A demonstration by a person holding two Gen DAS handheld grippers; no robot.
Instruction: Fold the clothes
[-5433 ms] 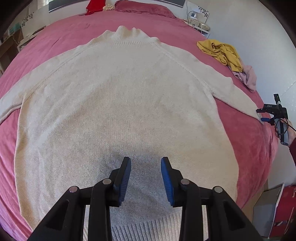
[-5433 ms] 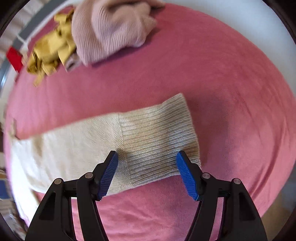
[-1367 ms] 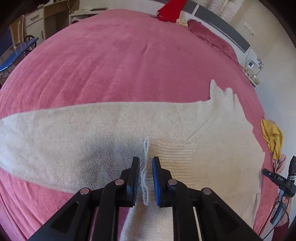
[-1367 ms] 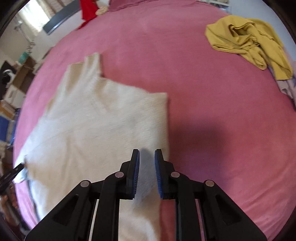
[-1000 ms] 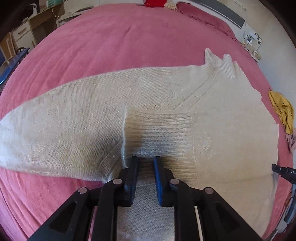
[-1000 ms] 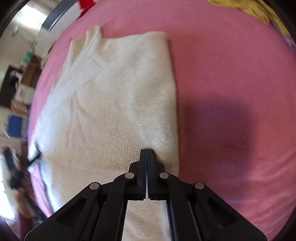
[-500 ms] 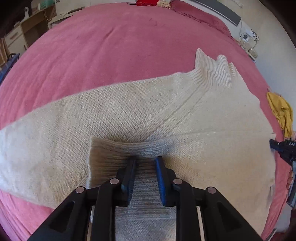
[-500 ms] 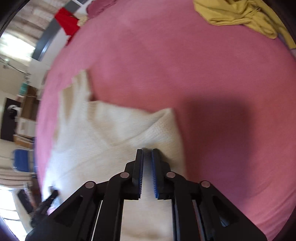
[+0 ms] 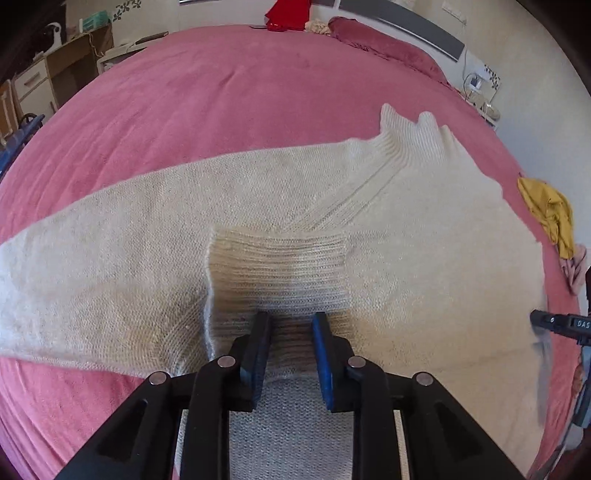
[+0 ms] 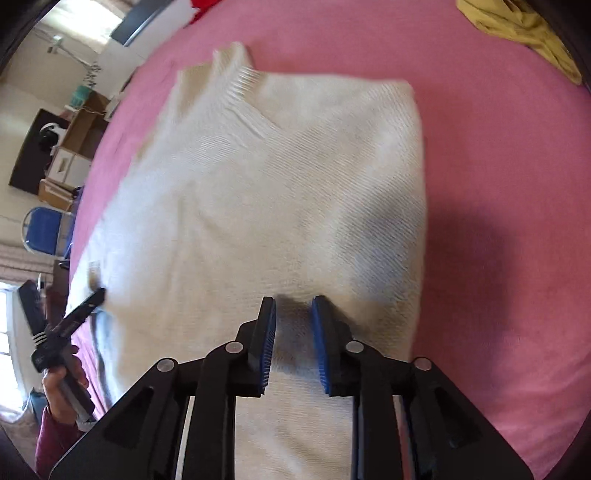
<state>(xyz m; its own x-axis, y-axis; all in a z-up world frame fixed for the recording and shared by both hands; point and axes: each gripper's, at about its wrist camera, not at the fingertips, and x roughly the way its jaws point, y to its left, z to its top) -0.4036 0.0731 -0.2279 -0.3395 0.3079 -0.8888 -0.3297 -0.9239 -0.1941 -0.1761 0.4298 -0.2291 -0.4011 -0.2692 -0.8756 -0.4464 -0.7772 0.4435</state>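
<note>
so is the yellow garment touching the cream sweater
Apart: the left wrist view shows pink bedspread between the yellow garment and the cream sweater.

pink bed cover (image 9: 221, 96) fills the room centre. headboard side: dark pink pillow (image 9: 384, 48) against pale wall with grey panel (image 9: 417, 27). left side — wooden desk (image 9: 70, 62), white drawer unit (image 9: 31, 86), blue chair (image 10: 44, 230). bright window (image 10: 88, 16), daylight.
</note>
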